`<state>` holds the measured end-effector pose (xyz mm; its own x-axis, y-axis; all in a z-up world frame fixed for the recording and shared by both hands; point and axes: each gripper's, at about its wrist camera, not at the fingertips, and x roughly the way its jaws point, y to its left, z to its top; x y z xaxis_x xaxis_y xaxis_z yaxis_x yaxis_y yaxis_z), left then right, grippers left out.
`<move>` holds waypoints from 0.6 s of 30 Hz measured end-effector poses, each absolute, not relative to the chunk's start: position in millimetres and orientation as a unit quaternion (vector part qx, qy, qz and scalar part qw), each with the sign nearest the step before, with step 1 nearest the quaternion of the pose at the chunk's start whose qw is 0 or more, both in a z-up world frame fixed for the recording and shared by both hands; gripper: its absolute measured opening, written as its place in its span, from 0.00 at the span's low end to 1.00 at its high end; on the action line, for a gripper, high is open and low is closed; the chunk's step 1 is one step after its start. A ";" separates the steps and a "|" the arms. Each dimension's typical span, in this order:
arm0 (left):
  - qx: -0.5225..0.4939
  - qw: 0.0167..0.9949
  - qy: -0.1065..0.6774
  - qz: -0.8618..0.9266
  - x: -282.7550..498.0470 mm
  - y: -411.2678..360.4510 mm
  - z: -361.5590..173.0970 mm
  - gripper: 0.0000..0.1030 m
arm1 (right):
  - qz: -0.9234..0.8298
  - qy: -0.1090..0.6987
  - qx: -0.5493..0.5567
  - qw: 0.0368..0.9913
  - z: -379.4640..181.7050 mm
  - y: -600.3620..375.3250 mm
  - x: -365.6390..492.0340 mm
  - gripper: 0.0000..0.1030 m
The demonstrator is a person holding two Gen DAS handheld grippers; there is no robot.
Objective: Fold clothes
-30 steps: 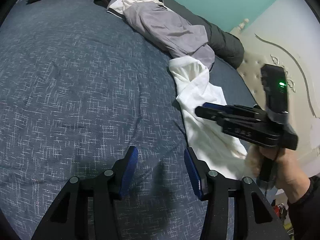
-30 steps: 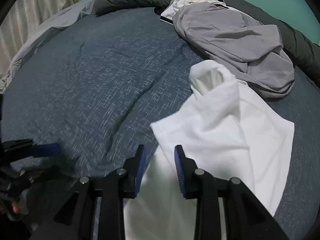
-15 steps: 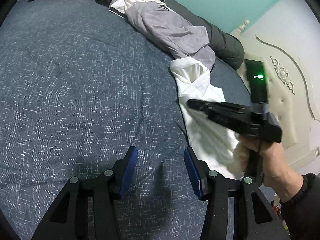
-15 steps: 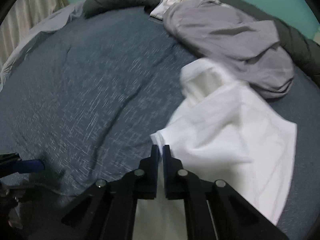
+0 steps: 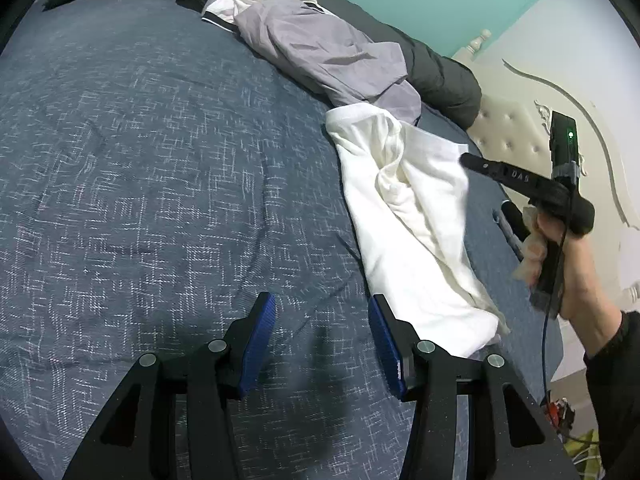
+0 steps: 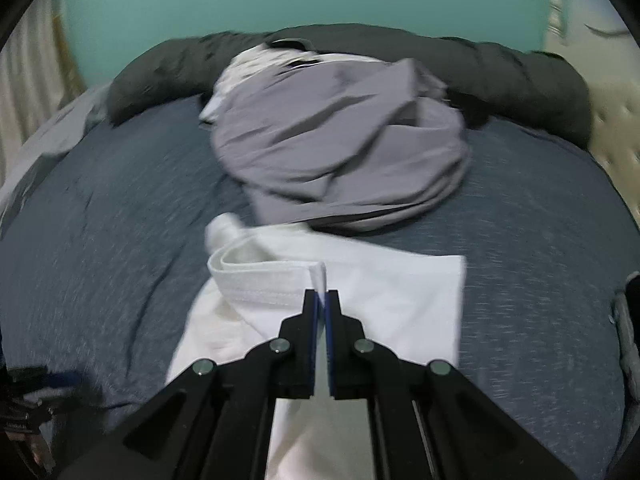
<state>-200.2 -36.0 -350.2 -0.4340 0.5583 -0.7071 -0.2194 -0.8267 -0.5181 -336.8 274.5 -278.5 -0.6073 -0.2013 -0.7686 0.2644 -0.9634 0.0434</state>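
1. Right wrist view: the right tongs (image 6: 322, 300), which stood apart over the white garment (image 6: 384, 292) one second ago, have just been closing and are now pressed together on a folded edge of it, at the lower middle of the frame.
2. Left wrist view: the white garment (image 5: 404, 216) has changed shape; its right edge is now lifted up to the right tongs (image 5: 466, 159), while before it lay flatter on the bed (image 5: 140, 160).
3. The right hand (image 5: 560, 264) now sits higher at the right edge of the frame than before.
4. The left tongs (image 5: 320, 336) are unchanged: apart, nothing between the blue pads, hovering over the bed at the bottom centre.
5. Hard to see: the right wrist view is blurred, so the seams of the cloth are unclear. In the left wrist view the tips of the right tongs are partly lost against the cloth, and the person's sleeve (image 5: 616, 380) is cut off at the lower right.
6. The white garment is crumpled, with a hemmed band rolled at its upper end, and lies right of centre on the blue bed, just below a grey garment (image 5: 328, 56) that touches its top.
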 end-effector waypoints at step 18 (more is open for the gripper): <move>-0.491 0.236 -0.166 0.822 -203.5 -33.4 -359.7 0.51 | -0.889 0.049 0.452 0.060 -321.0 340.3 -413.6 0.03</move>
<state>-203.5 -33.4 -359.7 -0.4053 0.5513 -0.7292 -0.2251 -0.8333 -0.5049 -413.6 340.3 -321.0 -0.5844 -0.0620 -0.8091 0.1512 -0.9879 -0.0336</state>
